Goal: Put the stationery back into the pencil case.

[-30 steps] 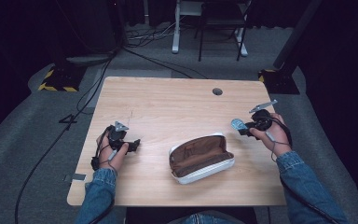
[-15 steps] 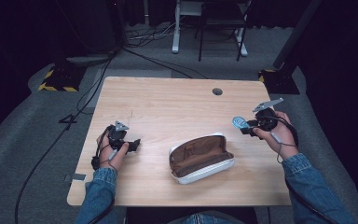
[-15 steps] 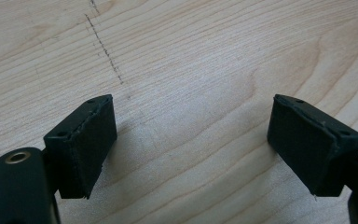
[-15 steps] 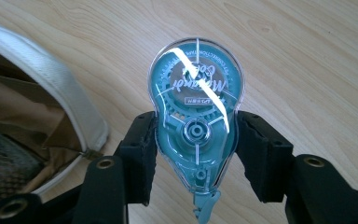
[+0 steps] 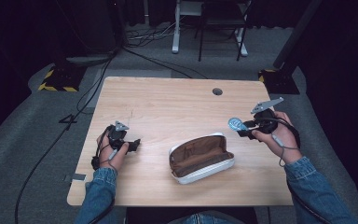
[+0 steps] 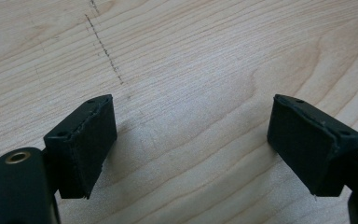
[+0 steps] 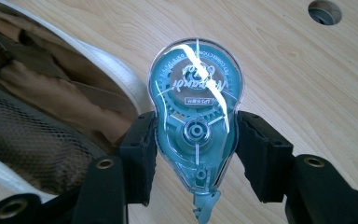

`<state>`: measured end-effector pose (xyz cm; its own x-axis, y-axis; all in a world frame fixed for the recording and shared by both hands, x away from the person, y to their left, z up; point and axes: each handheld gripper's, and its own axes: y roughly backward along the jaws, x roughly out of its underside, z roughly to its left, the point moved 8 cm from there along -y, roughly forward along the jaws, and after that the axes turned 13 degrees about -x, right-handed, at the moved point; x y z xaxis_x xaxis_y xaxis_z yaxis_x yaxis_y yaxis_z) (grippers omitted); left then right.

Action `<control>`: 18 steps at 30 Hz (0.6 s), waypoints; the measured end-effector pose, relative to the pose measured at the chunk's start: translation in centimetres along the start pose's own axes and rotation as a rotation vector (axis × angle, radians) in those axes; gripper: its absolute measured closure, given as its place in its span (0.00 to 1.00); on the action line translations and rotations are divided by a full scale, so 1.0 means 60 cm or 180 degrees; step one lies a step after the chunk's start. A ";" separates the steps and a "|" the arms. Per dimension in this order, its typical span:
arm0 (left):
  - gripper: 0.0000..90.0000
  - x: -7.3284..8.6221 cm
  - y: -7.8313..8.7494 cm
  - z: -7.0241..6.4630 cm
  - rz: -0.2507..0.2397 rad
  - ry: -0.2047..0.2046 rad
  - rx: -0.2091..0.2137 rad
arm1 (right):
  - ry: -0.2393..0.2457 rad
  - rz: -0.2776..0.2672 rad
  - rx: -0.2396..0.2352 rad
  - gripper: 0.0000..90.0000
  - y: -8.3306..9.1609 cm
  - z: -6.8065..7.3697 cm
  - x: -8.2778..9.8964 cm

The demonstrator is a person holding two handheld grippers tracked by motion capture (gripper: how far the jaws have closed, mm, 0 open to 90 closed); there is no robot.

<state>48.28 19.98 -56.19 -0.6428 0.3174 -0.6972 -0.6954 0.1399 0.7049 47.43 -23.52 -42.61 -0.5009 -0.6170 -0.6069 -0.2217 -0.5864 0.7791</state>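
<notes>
Meanwhile, going from left to right across the wooden table (image 5: 168, 102): near its left edge the left gripper (image 5: 133, 143) rests low on the wood in the same spot as a second ago, its jaws spread wide with nothing between them. Toward the front edge, about midway along, lies an open pencil case (image 5: 201, 157), white outside and brown inside, unmoved. Near the right edge the right gripper (image 5: 242, 128) is clenched on a teal correction tape dispenser (image 5: 237, 123); compared with a second ago, this hand has lifted and drifted a little toward the far edge, so the dispenser is now carried clear of the table, just beyond the case's right end. Judging from that, the dispenser has been picked up and is probably being brought across to the open case, with the placing still to come. The left gripper view adds what the high view cannot: its black pads (image 6: 86, 144) hang open over bare wood grain with a faint dotted pencil line. The right gripper view shows the dispenser (image 7: 196, 116) pinched by its narrow waist, its clear cover, inner gear and nozzle pointing back toward the hand, the case's mesh pocket (image 7: 23, 135) at one side, and the table's cable hole (image 7: 325, 11) at the far corner.
</notes>
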 end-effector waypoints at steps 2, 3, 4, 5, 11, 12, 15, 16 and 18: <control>0.18 0.000 0.000 0.000 -0.0001 -0.0006 0.0000 | 0.0063 0.0006 -0.0014 0.56 0.002 0.009 -0.004; 0.18 0.000 0.000 0.000 -0.0001 -0.0005 -0.0001 | 0.0067 0.0003 -0.0031 0.56 0.003 0.014 -0.005; 0.18 0.000 0.000 0.000 0.0001 -0.0002 0.0000 | 0.0079 0.0006 -0.0042 0.56 0.004 0.018 -0.006; 0.18 0.000 0.000 0.000 -0.0001 -0.0005 -0.0001 | 0.0088 0.0006 -0.0052 0.56 0.004 0.022 -0.008; 0.18 0.000 0.000 0.000 0.0000 0.0000 -0.0001 | 0.0165 0.0011 -0.0127 0.56 0.006 0.048 -0.016; 0.18 0.000 0.000 0.000 0.0000 -0.0005 -0.0001 | 0.0189 0.0015 -0.0151 0.56 0.005 0.053 -0.018; 0.18 0.000 0.000 0.000 0.0000 -0.0001 -0.0001 | 0.0240 0.0037 -0.0187 0.56 0.003 0.066 -0.022; 0.18 0.000 0.000 0.000 0.0000 0.0000 -0.0001 | 0.0258 0.0045 -0.0215 0.56 0.002 0.071 -0.024; 0.18 0.000 0.000 0.000 0.0000 -0.0007 -0.0001 | 0.0289 0.0067 -0.0253 0.56 -0.002 0.080 -0.026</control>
<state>48.29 20.00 -56.19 -0.6421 0.3193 -0.6970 -0.6955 0.1397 0.7048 44.24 -19.97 -40.99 -0.4262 -0.6726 -0.6050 -0.1430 -0.6102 0.7792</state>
